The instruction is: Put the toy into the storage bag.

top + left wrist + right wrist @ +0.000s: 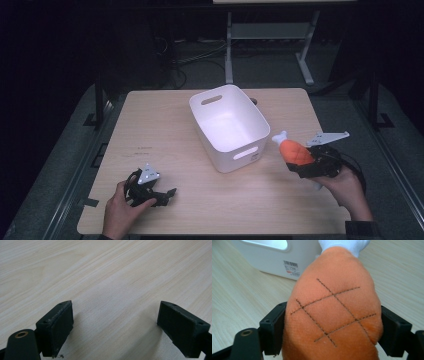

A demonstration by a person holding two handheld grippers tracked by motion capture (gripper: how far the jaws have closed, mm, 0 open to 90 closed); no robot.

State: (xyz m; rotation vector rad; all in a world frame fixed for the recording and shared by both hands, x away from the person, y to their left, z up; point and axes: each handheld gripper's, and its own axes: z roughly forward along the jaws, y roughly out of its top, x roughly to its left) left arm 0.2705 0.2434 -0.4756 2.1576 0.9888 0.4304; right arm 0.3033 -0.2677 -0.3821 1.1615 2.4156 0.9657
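Flanking the plush drumstick [295,152] (clamped): white bin [227,125].

Dim high view, dark surroundings, lit table [165,130], soft shadows, close views bright, sharp

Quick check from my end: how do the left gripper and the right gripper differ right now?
The left gripper has its jaws wide apart with bare wooden table between them; the right gripper is shut on an orange plush drumstick. In the high view the left gripper sits low at the table's near left, while the right gripper is at the right, beside the white bin. Both have black jaws and are hand-held.
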